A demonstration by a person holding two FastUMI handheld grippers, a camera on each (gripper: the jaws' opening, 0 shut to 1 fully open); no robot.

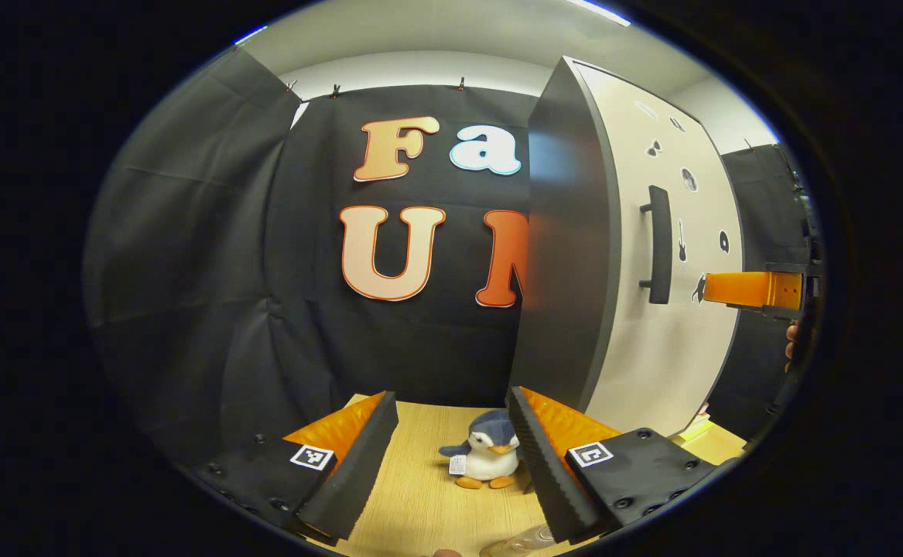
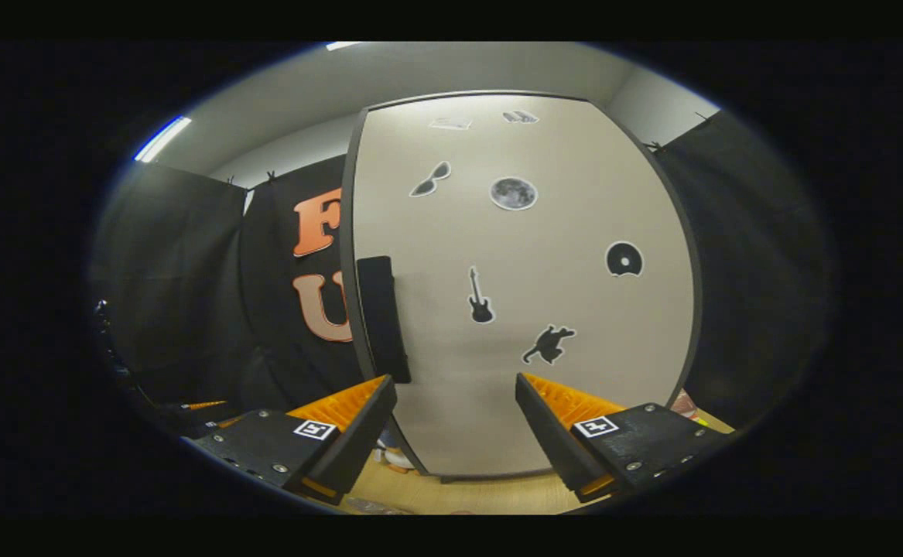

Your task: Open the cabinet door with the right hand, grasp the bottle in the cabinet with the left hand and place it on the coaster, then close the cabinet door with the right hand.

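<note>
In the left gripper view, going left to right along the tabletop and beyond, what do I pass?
Left gripper's own left finger → plush penguin → its right finger → cabinet door with its handle → right gripper.

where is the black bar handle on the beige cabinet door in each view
Left gripper view: black bar handle right of centre, on the beige cabinet door.
Right gripper view: handle left of centre, at the door's left edge.
Shared landmark: black guitar sticker beside the handle.

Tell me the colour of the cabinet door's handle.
Black. The handle is a vertical bar on the pale beige cabinet door; it shows best in the left gripper view.
</note>
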